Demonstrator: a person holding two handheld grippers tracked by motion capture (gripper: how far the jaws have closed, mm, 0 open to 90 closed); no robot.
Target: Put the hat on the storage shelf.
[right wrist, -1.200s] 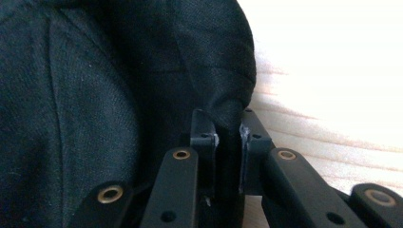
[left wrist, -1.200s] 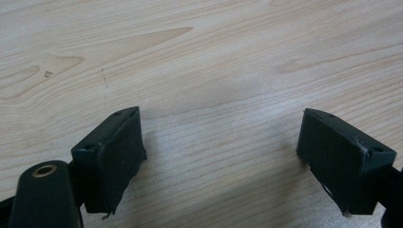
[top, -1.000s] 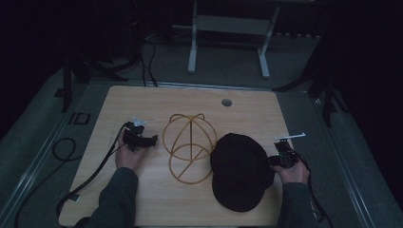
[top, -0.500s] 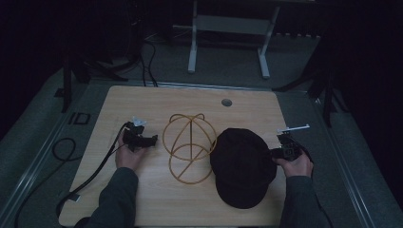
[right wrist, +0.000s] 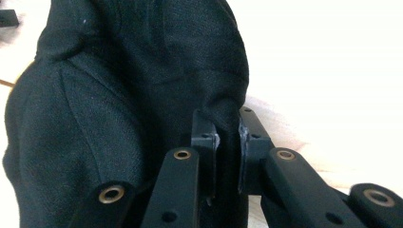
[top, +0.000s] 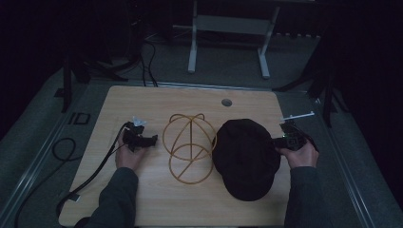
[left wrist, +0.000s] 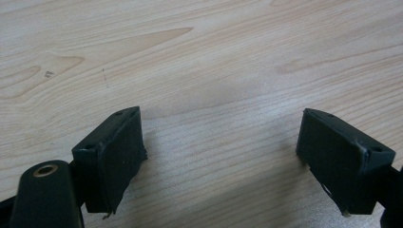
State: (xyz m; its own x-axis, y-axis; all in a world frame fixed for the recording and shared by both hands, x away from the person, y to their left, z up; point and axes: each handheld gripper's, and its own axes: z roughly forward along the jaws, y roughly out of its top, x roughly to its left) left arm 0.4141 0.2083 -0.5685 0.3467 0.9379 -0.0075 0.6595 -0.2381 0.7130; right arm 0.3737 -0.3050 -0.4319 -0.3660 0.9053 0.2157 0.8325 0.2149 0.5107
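Right gripper (right wrist: 227, 142) has its jaws nearly closed on a fold at the right edge of the cap (top: 244, 156). Wire frame (top: 189, 146) stands just left of the cap, so the cap must travel left. Left gripper (top: 151, 140), jaws wide and holding nothing, rests left of the frame, nearer to it. One cap, one frame on the worktop (top: 157, 204).
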